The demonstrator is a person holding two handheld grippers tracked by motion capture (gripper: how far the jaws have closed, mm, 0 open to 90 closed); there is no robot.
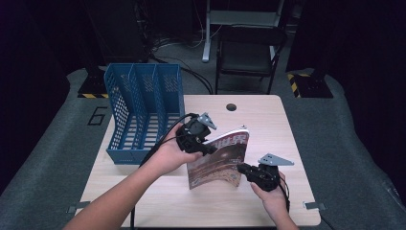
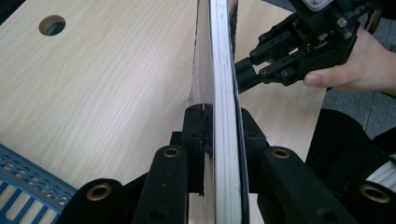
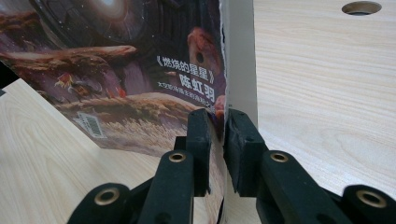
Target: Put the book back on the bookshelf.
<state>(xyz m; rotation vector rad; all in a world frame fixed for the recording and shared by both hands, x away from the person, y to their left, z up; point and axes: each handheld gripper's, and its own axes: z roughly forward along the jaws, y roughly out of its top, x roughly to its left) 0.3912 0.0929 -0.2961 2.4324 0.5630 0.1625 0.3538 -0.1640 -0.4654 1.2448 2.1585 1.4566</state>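
Left claw (image 1: 208, 147) and right claw (image 1: 241, 168) each pinch the upright magazine (image 1: 220, 160) standing between them on the worktop (image 1: 268, 124).

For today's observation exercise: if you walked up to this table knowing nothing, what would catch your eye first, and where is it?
First, the magazine held on edge at the middle of the wooden table, its reddish cover curving. The left gripper clamps its left edge and the right gripper its lower right edge, each with jaws shut on the pages. Next, the blue three-slot file rack standing at the table's left rear.
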